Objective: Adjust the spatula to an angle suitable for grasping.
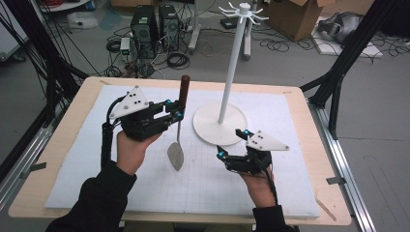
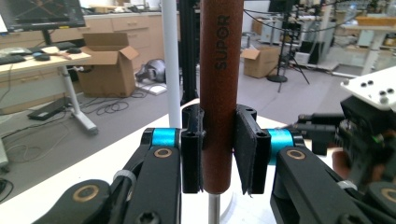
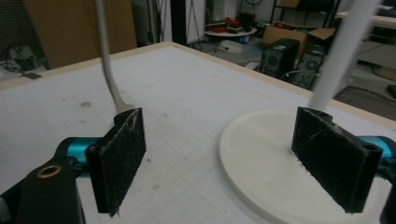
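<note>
The left gripper [image 1: 177, 110] is clamped on the brown wooden handle of a steel-bladed spatula [image 2: 220, 93], its jaws pressed to either side of the handle's lower end. The spatula hangs upright, blade [image 1: 176, 155] down, just left of the white hanging stand with a round base and hooked top [image 1: 223, 99]; the blade tip sits at or just above the white gridded mat [image 1: 145, 193], which of the two is hard to tell. The right gripper [image 1: 231, 143] hovers with jaws spread wide and empty at the near edge of the stand's base [image 3: 261, 154].

This looks like the carrying step of hanging the spatula on the stand. Next, I judge, the handle's top must be raised to the hook ring [image 1: 243, 11] above the base and eased onto a prong, while the right gripper could steady the pole.
</note>
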Available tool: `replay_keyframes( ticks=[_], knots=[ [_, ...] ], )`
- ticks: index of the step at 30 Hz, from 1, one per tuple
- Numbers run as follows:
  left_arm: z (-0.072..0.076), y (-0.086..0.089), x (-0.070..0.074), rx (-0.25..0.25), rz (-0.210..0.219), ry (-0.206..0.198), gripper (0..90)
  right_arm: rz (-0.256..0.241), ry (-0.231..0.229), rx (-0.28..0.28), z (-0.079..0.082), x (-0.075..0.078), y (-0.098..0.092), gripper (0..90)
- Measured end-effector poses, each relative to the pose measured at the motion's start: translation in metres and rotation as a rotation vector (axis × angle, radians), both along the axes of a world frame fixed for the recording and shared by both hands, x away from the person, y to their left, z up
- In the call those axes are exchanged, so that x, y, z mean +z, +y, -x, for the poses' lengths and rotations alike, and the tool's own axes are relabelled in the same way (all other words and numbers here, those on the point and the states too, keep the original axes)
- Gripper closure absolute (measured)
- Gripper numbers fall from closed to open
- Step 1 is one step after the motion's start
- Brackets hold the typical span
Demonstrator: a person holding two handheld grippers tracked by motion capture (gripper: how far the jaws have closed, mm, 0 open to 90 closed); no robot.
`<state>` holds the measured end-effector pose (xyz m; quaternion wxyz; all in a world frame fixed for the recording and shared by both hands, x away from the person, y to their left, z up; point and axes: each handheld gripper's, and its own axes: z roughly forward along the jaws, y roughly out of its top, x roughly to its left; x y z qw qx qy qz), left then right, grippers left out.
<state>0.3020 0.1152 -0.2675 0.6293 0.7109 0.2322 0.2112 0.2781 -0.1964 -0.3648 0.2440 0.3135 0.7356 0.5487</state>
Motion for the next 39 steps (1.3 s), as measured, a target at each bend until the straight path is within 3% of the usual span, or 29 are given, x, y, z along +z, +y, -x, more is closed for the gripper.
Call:
replay_keyframes(
  ticks=[5, 9, 14, 19, 22, 25, 27, 30, 31, 34, 36, 39],
  knots=[
    [0.002, -0.01, -0.002, 0.018, 0.038, 0.011, 73.5, -0.013, -0.003, 0.043, -0.006, 0.003, 0.033, 18.7],
    [0.005, -0.02, -0.004, 0.018, 0.051, 0.013, 73.4, -0.028, -0.014, 0.102, -0.009, 0.003, 0.053, 28.0],
    [0.008, -0.032, -0.009, 0.017, 0.076, 0.022, 73.4, -0.049, -0.027, 0.137, -0.01, 0.005, 0.067, 38.8],
    [0.008, -0.035, -0.012, -0.004, 0.095, 0.039, 73.4, -0.068, -0.017, 0.132, -0.009, 0.006, 0.069, 60.4],
    [0.008, -0.035, -0.013, -0.014, 0.098, 0.042, 73.4, -0.086, -0.006, 0.149, -0.009, 0.007, 0.067, 80.1],
    [0.009, -0.035, -0.013, -0.03, 0.104, 0.037, 73.2, -0.111, 0.011, 0.16, -0.01, 0.007, 0.064, 83.8],
    [0.008, -0.033, -0.013, -0.057, 0.109, 0.036, 73.1, -0.113, 0.012, 0.171, -0.01, 0.008, 0.061, 84.4],
    [0.002, -0.027, -0.014, -0.143, 0.135, 0.037, 68.7, -0.113, 0.022, 0.211, -0.009, 0.009, 0.057, 84.6],
    [0.0, -0.025, -0.014, -0.178, 0.153, 0.05, 61.3, -0.112, 0.033, 0.235, -0.009, 0.01, 0.055, 84.6],
    [-0.008, -0.017, -0.013, -0.298, 0.187, 0.081, 55.7, -0.124, 0.061, 0.324, -0.011, 0.009, 0.049, 84.6],
    [-0.01, -0.016, -0.012, -0.337, 0.175, 0.09, 55.0, -0.127, 0.063, 0.383, -0.011, 0.009, 0.046, 84.6],
    [-0.012, -0.016, -0.011, -0.433, 0.172, 0.096, 55.3, -0.117, 0.058, 0.46, -0.01, 0.01, 0.046, 84.5]
  ],
)
